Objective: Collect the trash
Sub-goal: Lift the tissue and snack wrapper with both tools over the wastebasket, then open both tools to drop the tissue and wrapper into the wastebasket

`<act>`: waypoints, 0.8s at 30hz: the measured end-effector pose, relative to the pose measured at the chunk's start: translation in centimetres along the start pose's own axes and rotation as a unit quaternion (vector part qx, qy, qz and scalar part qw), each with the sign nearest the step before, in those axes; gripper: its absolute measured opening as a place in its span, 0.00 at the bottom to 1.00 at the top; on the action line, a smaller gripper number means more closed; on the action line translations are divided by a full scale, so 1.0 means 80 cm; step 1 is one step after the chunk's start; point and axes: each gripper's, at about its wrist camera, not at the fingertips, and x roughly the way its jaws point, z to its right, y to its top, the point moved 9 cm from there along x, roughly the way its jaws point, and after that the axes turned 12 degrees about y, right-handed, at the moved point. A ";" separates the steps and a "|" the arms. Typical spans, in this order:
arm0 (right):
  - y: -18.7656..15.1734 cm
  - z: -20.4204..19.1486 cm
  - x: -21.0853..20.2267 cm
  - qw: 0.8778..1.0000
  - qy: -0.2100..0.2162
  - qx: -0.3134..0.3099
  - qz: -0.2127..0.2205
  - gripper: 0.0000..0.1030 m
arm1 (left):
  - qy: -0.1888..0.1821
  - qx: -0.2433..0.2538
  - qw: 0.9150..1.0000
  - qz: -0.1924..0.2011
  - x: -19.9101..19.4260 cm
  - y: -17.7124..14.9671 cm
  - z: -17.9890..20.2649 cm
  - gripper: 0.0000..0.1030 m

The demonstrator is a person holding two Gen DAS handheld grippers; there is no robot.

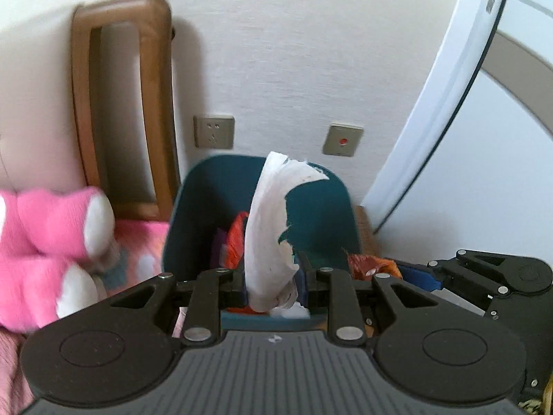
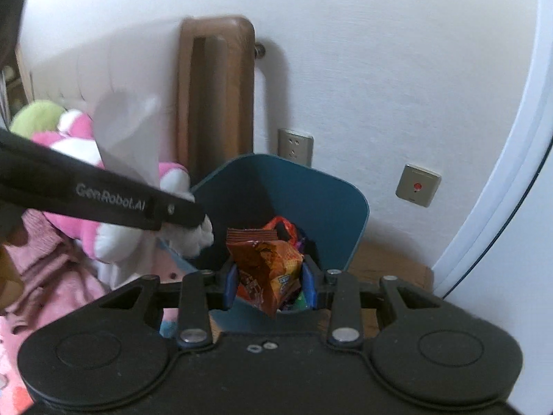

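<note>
Left gripper (image 1: 273, 285): jaws pressed in on a white tissue (image 1: 273, 228), pinched at its lower end. The tissue's long axis runs almost upright from the pinch, its torn top edge curling to the right; it stands directly over the open mouth of the teal bin (image 1: 204, 214). In the right wrist view the same tissue (image 2: 128, 138) shows as a pale, blurred sheet rising above the left gripper's arm, which crosses from the left edge toward the bin.

Right gripper (image 2: 271, 283): blue pads clamped on an orange snack bag (image 2: 268, 269). The bag's long axis is near vertical, crimped seal edge up, lower corner hanging below the fingers; it is held over the near side of the teal bin (image 2: 345, 214). In the left wrist view the right gripper (image 1: 390, 273) comes in from the right with the snack bag (image 1: 366, 264) at its tip, just beside the bin's right wall.

Inside the bin: more wrappers, red-orange and purple; details too small to tell.

Left of the bin: pink plush toy (image 1: 52, 224) with white paws, on pink bedding (image 1: 138, 242).

Behind: brown wooden frame (image 1: 121, 103) upright against the white wall, wall socket (image 1: 214, 131) and a plate with a red button (image 1: 343, 140) just above the bin's rim line.
</note>
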 end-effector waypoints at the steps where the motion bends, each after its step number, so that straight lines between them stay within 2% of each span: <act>1: -0.001 0.001 0.008 1.000 -0.004 0.001 -0.009 0.34 | 0.008 0.009 1.000 -0.001 0.008 0.001 0.002 0.23; 7: -0.014 0.003 0.050 0.998 -0.024 -0.010 -0.060 0.34 | 0.035 0.032 0.999 -0.024 0.051 0.000 0.005 0.23; 12: -0.015 0.001 0.068 0.996 -0.028 -0.023 -0.077 0.34 | 0.040 0.036 0.997 -0.046 0.079 -0.010 0.004 0.23; 24: -0.035 0.003 0.084 0.994 -0.022 0.001 -0.105 0.33 | 0.037 0.045 0.994 -0.088 0.108 -0.045 0.003 0.23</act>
